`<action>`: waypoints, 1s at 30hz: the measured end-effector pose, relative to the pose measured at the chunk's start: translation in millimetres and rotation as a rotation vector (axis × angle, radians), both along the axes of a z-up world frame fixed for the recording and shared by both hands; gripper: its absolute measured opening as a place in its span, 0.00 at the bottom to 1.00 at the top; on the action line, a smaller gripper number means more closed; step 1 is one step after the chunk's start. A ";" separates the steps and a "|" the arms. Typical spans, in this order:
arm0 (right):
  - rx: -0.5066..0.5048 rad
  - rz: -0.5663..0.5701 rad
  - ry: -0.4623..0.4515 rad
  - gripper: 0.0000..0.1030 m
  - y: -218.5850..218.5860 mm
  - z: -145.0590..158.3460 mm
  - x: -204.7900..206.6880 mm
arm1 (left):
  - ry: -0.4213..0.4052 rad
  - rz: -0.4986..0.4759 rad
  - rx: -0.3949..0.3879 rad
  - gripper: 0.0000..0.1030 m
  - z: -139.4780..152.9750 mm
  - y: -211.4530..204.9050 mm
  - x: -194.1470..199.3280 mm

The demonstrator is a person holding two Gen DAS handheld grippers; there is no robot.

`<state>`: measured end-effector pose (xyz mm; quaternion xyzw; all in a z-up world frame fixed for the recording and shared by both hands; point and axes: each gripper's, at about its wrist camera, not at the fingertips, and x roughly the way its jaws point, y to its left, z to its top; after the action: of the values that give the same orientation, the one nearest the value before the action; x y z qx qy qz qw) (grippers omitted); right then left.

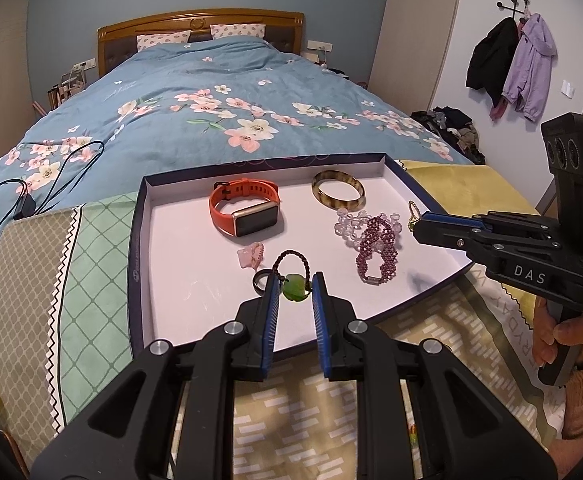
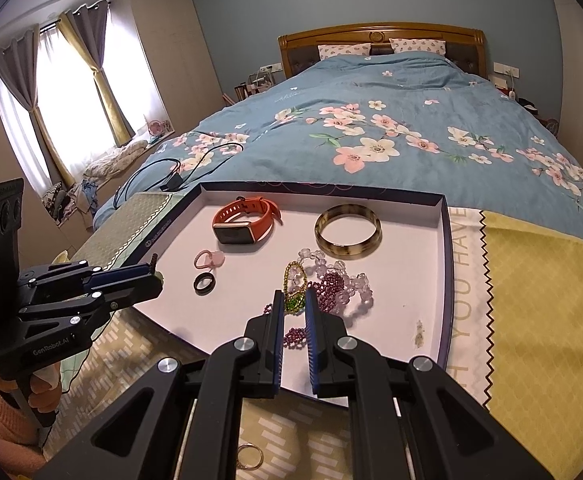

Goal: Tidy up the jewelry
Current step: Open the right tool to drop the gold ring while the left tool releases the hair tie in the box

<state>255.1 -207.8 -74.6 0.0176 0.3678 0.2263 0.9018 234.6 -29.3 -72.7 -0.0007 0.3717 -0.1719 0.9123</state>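
A shallow white tray with dark blue walls [image 1: 139, 216] lies on patterned cloths at the foot of a bed with a blue floral quilt [image 1: 219, 92]. In the tray rest an orange-strapped smartwatch [image 1: 245, 212], a mottled horn-coloured bangle [image 1: 338, 196] and purple beaded bracelets [image 1: 375, 252]. The left gripper [image 1: 296, 290] is clamped on a green pendant on a dark braided cord [image 1: 296, 289]. The right gripper [image 2: 294, 300] pinches a green-and-gold beaded chain [image 2: 295, 286].
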 end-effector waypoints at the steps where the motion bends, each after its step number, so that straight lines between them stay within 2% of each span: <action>1: -0.001 0.000 0.002 0.08 0.4 -0.3 1.1 | 0.003 0.001 0.000 0.17 -0.9 0.0 1.3; 30: -0.063 -0.022 0.031 0.08 12.8 -9.6 23.8 | 0.068 0.032 0.023 0.17 -24.3 -2.9 24.4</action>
<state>278.9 -195.0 -84.1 -0.0034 0.3887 0.2042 0.8984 259.0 -32.2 -97.0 -0.0018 0.4046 -0.1529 0.9016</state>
